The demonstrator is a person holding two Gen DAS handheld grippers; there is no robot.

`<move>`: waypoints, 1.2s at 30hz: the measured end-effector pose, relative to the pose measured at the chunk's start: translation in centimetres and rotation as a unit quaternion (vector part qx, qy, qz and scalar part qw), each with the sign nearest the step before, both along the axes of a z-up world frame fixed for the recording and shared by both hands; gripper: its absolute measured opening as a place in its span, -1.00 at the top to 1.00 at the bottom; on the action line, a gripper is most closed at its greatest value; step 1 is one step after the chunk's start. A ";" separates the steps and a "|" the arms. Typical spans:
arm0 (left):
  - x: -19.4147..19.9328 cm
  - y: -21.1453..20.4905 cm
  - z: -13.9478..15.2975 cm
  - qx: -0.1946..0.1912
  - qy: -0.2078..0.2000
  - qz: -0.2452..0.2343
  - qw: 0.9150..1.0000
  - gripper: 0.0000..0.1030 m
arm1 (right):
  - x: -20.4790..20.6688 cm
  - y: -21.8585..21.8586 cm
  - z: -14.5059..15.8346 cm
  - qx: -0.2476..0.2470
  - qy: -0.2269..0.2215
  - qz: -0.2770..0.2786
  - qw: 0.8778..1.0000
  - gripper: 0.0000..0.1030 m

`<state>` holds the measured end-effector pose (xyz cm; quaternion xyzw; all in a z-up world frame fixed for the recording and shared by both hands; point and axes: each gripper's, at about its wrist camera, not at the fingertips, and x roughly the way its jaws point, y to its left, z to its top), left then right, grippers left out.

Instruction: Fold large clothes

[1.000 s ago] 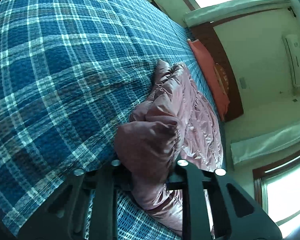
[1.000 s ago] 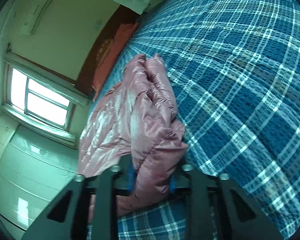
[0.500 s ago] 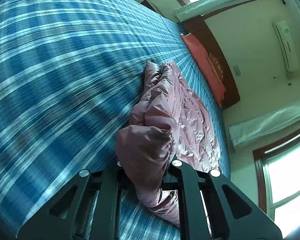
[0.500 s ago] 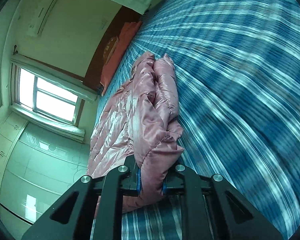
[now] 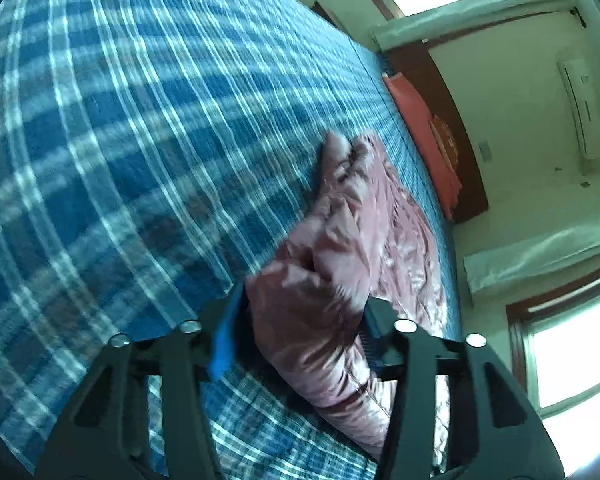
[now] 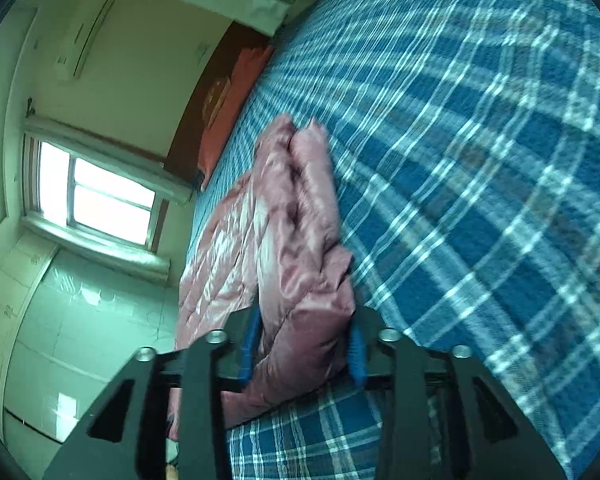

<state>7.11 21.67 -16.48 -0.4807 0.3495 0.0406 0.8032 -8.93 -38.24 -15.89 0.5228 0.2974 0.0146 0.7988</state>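
Observation:
A pink puffy jacket (image 5: pixel 380 220) lies bunched lengthwise on the blue plaid bed cover (image 5: pixel 140 120). In the left wrist view its near end sits between the fingers of my left gripper (image 5: pixel 304 308), whose jaws are opening; a gap shows beside the blue left pad (image 5: pixel 222 344). The right wrist view shows the same jacket (image 6: pixel 292 208) on the cover (image 6: pixel 480 160). A thick fold fills the space between the blue pads of my right gripper (image 6: pixel 306 320), whose jaws are also opening.
An orange pillow (image 5: pixel 420 120) rests against the dark wooden headboard (image 5: pixel 456 128) at the far end of the bed. Windows (image 6: pixel 96 196) and a wall air conditioner (image 5: pixel 580 108) are beyond the bed. Wide plaid cover stretches beside the jacket.
Both grippers were pinched tight on the jacket's end and carried it across the bed. Now both pairs of jaws have spread apart and the fabric has puffed out between them.

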 end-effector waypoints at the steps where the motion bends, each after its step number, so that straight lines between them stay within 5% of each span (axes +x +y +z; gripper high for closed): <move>1: -0.1 0.2 0.0 0.006 0.001 0.002 1.000 -0.01 | -0.2 -0.5 0.1 -0.003 -0.002 -0.011 1.000 0.13; 3: -0.1 0.7 -0.3 0.007 0.006 0.005 1.000 0.02 | -0.5 -1.2 -0.3 -0.004 -0.001 -0.012 1.000 0.16; 4: 0.0 1.0 -0.6 0.006 0.006 0.004 1.000 0.24 | -0.3 -1.4 -0.5 -0.006 0.003 -0.008 1.000 0.39; 6: 0.3 1.0 -1.1 0.006 0.010 -0.005 1.000 0.42 | 0.2 -1.5 -1.0 -0.011 0.016 0.005 1.000 0.51; 11: 0.6 0.5 -0.8 0.027 0.017 -0.012 0.999 0.30 | 0.7 -1.7 -1.7 0.002 0.022 0.013 1.000 0.51; 13: 0.5 0.6 0.2 0.052 0.023 -0.006 0.998 0.08 | 0.7 -2.3 -1.1 -0.014 0.024 0.010 1.000 0.48; 17: 0.6 1.0 2.3 0.133 0.047 -0.016 0.990 0.04 | -0.4 -3.9 0.4 -0.070 0.044 -0.011 0.997 0.48; 21: 0.9 1.0 4.5 0.268 0.085 -0.017 0.960 0.04 | 0.4 -4.5 2.3 -0.183 0.109 -0.017 0.977 0.48; 24: 1.3 0.3 6.1 0.358 0.104 -0.014 0.928 0.04 | 1.7 -3.8 3.8 -0.254 0.144 -0.012 0.956 0.48; 29: 1.9 -4.9 9.9 0.472 0.056 -0.047 0.879 0.04 | 3.9 0.6 7.7 -0.358 0.133 0.009 0.924 0.47; 32: 3.4 -8.7 10.5 0.490 0.036 -0.096 0.866 0.04 | 6.1 4.2 9.3 -0.378 0.101 0.049 0.919 0.47; 36: 6.4 -13.7 9.8 0.479 0.031 -0.158 0.863 0.04 | 9.5 10.1 10.0 -0.396 0.066 0.123 0.908 0.47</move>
